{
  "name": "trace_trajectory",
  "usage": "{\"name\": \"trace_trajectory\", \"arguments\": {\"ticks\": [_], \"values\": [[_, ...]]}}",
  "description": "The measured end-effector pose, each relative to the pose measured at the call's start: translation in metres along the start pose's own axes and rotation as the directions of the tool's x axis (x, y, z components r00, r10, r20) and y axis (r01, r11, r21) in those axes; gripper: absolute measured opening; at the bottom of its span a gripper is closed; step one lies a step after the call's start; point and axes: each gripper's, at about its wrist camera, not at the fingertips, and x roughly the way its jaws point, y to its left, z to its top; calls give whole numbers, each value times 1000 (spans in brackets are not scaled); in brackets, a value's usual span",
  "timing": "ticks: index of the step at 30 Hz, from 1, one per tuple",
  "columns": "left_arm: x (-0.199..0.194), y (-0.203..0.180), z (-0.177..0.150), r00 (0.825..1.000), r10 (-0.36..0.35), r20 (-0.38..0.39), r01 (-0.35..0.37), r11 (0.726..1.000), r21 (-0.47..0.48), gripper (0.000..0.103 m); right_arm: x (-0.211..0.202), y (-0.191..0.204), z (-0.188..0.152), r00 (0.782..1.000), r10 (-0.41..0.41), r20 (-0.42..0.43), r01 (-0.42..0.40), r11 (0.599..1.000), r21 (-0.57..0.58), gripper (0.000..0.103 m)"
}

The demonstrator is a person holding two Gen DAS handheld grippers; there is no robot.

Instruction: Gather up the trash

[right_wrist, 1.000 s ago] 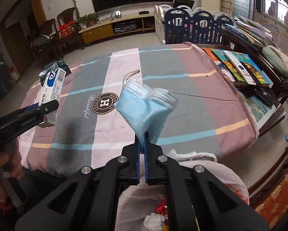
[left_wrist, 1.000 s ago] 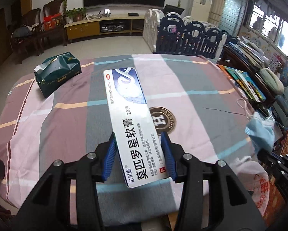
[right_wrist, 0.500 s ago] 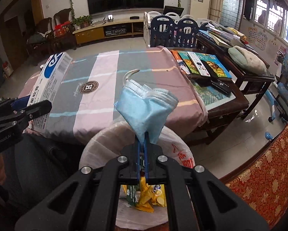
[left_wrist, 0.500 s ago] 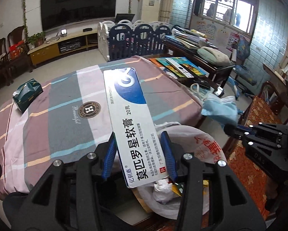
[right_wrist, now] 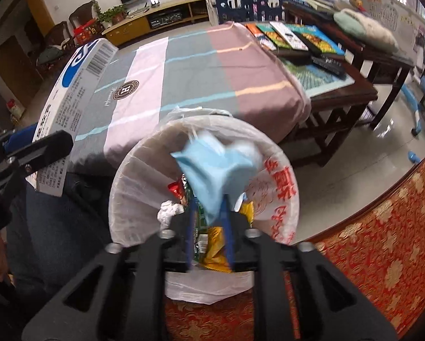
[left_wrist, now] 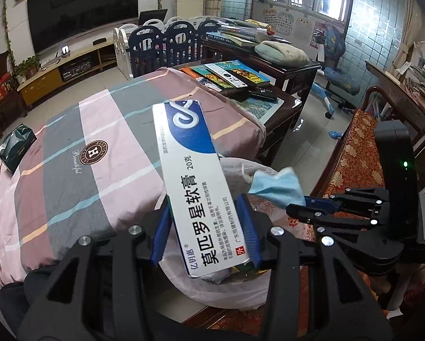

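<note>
A: What's the left gripper (left_wrist: pixel 205 228) got?
B: Its fingers pinch the near end of a white-and-blue ointment box (left_wrist: pixel 197 187), which juts forward at the edge of the striped tabletop (left_wrist: pixel 79 176), over the bin's near side.
A: And the right gripper (right_wrist: pixel 209 227)?
B: Its blue fingers (right_wrist: pixel 190 227) stand apart. The blue face mask (right_wrist: pixel 215 170) sits between their tips, blurred, right above the bag-lined trash bin (right_wrist: pixel 272 196); I can't tell whether they touch it. Wrappers and crumpled paper lie inside.
</note>
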Motion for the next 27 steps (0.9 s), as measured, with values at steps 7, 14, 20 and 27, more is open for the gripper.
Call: {"name": "trace_trajectory", "arguments": {"ticks": [7,14,20,27], "values": [[12,-8,-5,995,-82,-57,82,997,12,50,-35,-26,15,993,8,120,-26,988,150,64],[3,-9,-3,999,-44,-24,44,998,36,81,-70,-22,23,979,-45,200,8,983,184,65],[-53,43,-17,956,293,27,-291,955,-65,94,-96,48,22,957,-176,229,156,982,104,78],[-121,93,-55,922,386,25,-369,897,-244,98,-98,135,1,953,-132,271,155,986,-63,79]]}}
